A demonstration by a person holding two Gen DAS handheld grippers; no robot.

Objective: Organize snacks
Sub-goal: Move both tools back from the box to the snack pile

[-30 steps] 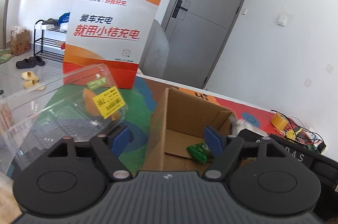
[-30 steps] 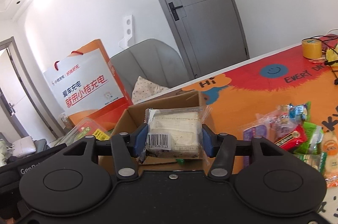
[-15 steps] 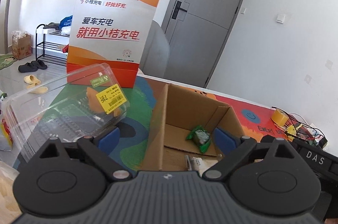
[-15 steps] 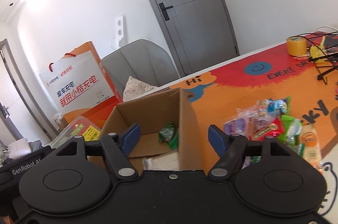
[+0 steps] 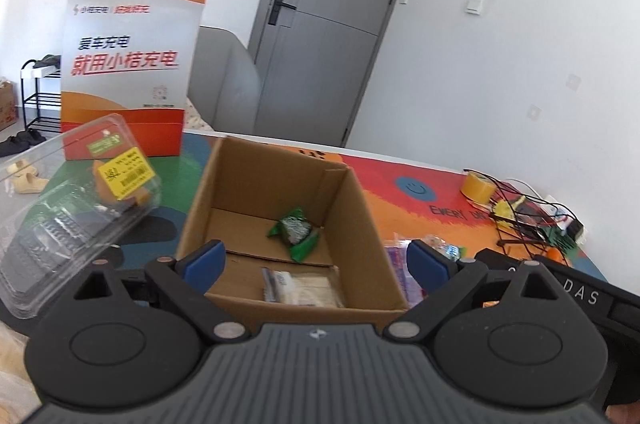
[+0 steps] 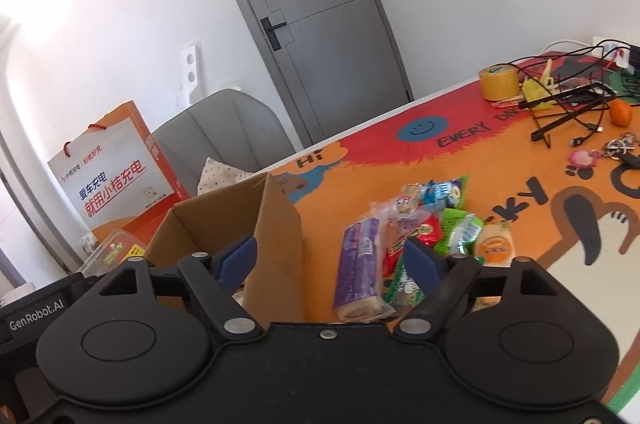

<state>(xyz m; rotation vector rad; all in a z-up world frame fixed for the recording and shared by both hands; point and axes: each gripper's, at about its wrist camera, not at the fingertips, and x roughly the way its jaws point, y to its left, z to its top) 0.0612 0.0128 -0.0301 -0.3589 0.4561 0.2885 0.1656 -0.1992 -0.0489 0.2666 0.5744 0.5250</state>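
Cardboard box [image 5: 276,216] at frame centre holds two snack packets; left gripper [image 5: 316,260] and right gripper [image 6: 330,256] both spread, empty.

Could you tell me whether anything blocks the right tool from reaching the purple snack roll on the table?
Nothing visible does: the right tool is open, and the purple snack roll lies just ahead, beside the cardboard box.

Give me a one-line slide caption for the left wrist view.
Open left gripper above cardboard box holding a green snack packet and a pale wrapped snack.
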